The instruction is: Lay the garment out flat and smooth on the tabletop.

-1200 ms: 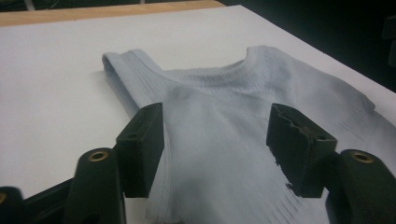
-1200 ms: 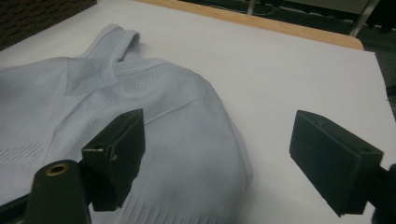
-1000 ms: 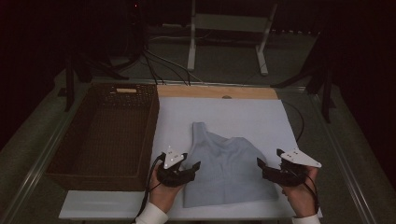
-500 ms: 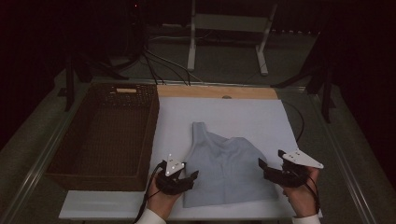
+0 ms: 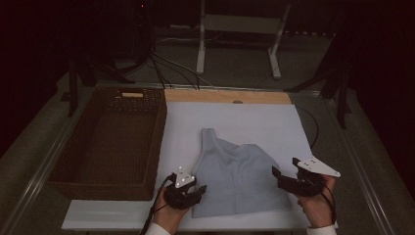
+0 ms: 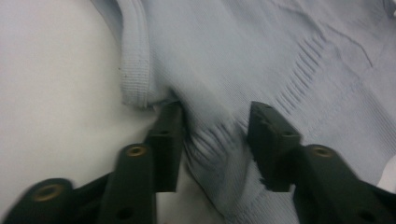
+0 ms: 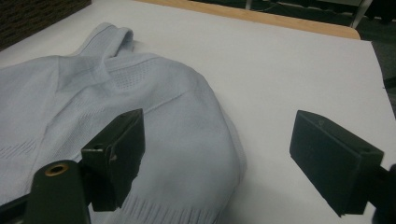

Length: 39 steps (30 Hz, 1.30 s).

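A: What are the largest elements of the scene?

B: A table covered by a white sheet (image 5: 235,115), with a strip of bare wood along its far edge. At its left stands a dark wicker basket (image 5: 110,142).

A: Where is the garment?

B: A pale blue knitted top (image 5: 235,178) lies flat on the near half of the sheet, one strap pointing away from the person, its hem toward the near edge. It lies just right of the basket, apart from it.

A: And the left gripper (image 5: 193,191)?

B: It sits at the garment's near left corner. In the left gripper view its jaws have just been closing; a bunched fold of the knit lies between them, beside the ribbed edge band (image 6: 135,65), and the pads press on it.

A: The right gripper (image 5: 281,178)?

B: It rests at the garment's right edge. In the right gripper view its jaws stand wide apart: one over the fabric, one over bare sheet, nothing gripped.
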Available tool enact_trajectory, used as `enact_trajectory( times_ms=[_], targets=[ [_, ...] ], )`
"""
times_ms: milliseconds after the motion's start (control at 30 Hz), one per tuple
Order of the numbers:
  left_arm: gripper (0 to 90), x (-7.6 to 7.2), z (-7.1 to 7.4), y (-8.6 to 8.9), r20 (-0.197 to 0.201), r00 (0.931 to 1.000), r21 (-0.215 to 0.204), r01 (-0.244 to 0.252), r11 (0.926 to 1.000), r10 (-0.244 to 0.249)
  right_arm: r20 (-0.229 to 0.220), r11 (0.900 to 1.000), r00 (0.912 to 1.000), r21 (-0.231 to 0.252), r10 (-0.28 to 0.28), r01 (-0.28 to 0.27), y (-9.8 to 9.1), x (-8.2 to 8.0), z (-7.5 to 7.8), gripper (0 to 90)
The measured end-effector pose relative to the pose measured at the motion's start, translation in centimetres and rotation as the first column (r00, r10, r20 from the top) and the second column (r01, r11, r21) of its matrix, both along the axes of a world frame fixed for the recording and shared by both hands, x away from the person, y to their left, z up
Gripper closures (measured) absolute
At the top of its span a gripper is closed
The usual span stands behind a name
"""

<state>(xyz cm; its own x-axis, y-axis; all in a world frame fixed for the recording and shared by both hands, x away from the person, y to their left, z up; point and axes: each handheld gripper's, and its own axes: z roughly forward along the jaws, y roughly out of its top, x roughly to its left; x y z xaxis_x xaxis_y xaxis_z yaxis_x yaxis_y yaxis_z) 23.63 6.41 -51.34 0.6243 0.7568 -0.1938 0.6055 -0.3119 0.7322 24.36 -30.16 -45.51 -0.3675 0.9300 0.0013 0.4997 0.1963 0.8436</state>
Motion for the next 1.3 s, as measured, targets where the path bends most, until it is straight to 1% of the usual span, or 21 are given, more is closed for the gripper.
enact_trajectory(
  times_ms=[33, 133, 233, 567, 667, 767, 800, 900, 1000, 1133, 1167, 1300],
  targets=[
    [66.9, 0.0, 0.0, 0.0, -0.009, 1.0, 0.003, 0.001, 1.0, -0.001, 0.001, 1.0, 1.0, 0.0, 0.001, -0.001, 0.0, 0.0, 0.0, 18.6],
    [79.4, 0.0, 0.1, -0.1, -0.015, 0.9998, 0.028, 0.016, 0.9995, -0.015, -0.001, 1.0, 1.0, 0.001, 0.003, -0.003, 0.0, 0.0, 0.0, 18.6],
    [83.3, -0.1, 0.3, -0.1, -0.018, 0.9996, 0.035, 0.022, 0.9991, -0.021, -0.001, 1.0, 1.0, 0.001, 0.002, -0.002, -0.1, 0.0, 0.0, 18.6],
    [84.1, -0.3, 0.7, 1.2, -0.023, 0.9997, 0.034, 0.0, 0.9994, 0.001, -0.01, 0.9999, 0.9999, 0.004, -0.01, 0.01, -0.4, 0.2, -0.2, 18.7],
    [84.1, -0.5, 0.9, 1.4, -0.017, 0.9999, 0.046, 0.0, 0.9989, 0.001, -0.013, 1.0, 0.9999, 0.003, -0.009, 0.009, -0.3, 0.2, -0.3, 18.7],
    [84.2, -0.7, 0.9, 1.7, -0.016, 0.9999, 0.048, -0.006, 0.9988, 0.007, -0.022, 1.0, 0.9997, 0.006, -0.003, 0.003, -0.3, 0.4, -0.5, 18.9],
    [84.2, -0.7, 0.9, 1.8, -0.016, 0.9999, 0.056, -0.004, 0.9984, 0.005, -0.025, 1.0, 0.9997, 0.009, -0.003, 0.003, -0.3, 0.4, -0.5, 19.0],
    [84.1, -0.8, 0.9, 2.2, -0.018, 0.9997, 0.058, -0.014, 0.9982, 0.015, -0.032, 0.9998, 0.9995, 0.017, -0.007, 0.008, -0.3, 0.5, -0.6, 19.0],
    [84.1, -0.8, 0.8, 2.5, -0.017, 0.9995, 0.069, -0.026, 0.9973, 0.027, -0.032, 0.9997, 0.9993, 0.017, -0.019, 0.019, -0.4, 0.7, -0.7, 19.1],
    [84.2, -1.0, 0.9, 2.9, -0.007, 0.9991, 0.089, -0.04, 0.9952, 0.041, -0.038, 0.9993, 0.9989, 0.024, -0.028, 0.029, -0.5, 0.9, -0.8, 19.5],
    [84.1, -1.0, 0.9, 3.0, -0.006, 0.9989, 0.102, -0.046, 0.9938, 0.047, -0.041, 0.9993, 0.9988, 0.025, -0.028, 0.029, -0.5, 0.9, -0.8, 19.5],
    [84.1, -1.0, 0.8, 3.4, -0.003, 0.9979, 0.116, -0.064, 0.9912, 0.064, -0.043, 0.9993, 0.9987, 0.026, -0.027, 0.028, -0.4, 1.0, -0.8, 19.9]
  ],
)
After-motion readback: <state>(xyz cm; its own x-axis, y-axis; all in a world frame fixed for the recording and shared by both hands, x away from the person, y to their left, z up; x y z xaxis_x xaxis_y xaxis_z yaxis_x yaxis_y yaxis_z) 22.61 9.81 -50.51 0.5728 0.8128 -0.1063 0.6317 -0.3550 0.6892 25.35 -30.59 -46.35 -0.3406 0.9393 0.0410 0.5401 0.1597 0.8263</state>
